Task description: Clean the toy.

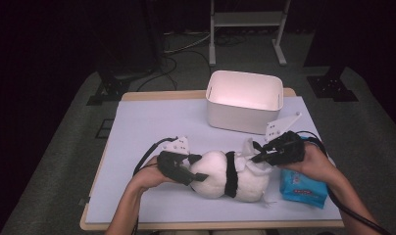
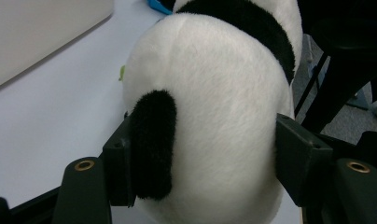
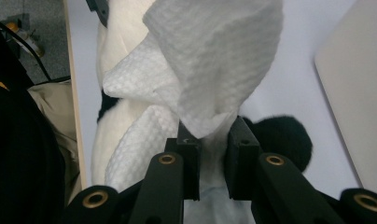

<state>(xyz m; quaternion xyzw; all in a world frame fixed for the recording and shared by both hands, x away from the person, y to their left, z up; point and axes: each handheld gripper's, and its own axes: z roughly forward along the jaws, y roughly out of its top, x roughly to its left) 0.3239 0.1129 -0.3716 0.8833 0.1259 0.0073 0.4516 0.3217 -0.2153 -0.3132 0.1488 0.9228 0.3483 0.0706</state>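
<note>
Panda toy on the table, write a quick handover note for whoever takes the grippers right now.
Left gripper: jaws clamped on the plush panda, holding it on the white mat.
Right gripper: jaws shut on a white wipe, held against the panda.
Blue wipe pack lies beside the right hand; white bin stands behind.
Done: wipe pulled, panda steadied.
Left: probably wipe the panda, then bin the wipe.
</note>
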